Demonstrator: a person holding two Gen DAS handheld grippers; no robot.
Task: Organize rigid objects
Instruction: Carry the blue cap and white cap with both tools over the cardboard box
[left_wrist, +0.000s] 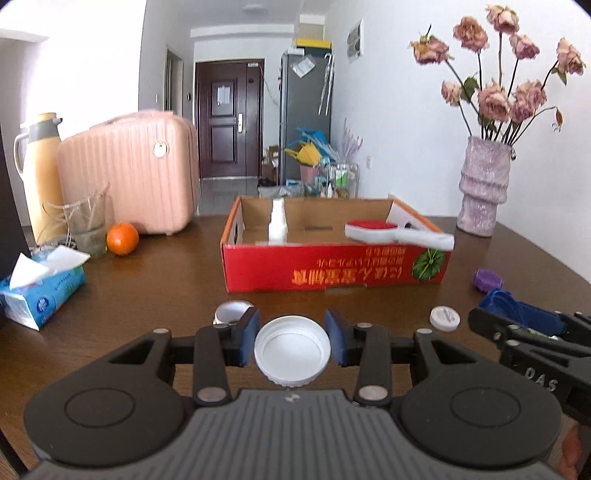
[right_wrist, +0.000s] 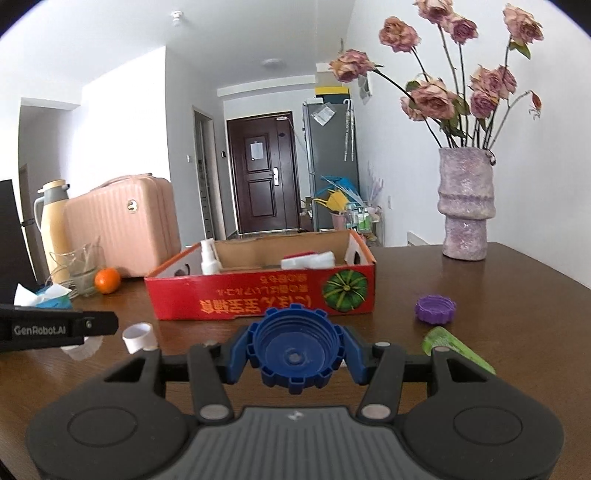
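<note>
Now your left tongs (left_wrist: 291, 341) pinch a white lid (left_wrist: 291, 350), your right tongs (right_wrist: 295, 352) pinch a blue cap (right_wrist: 295, 349), both above the tabletop (right_wrist: 480, 306) near the red box (right_wrist: 258, 295).

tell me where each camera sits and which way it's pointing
Left wrist: on the left gripper, facing the red box across the table; its pads hold a white lid.
Right wrist: on the right gripper, same heading; pads clamp a blue cap.
Shared: box, vase, purple cap, and each shows the other gripper.
</note>
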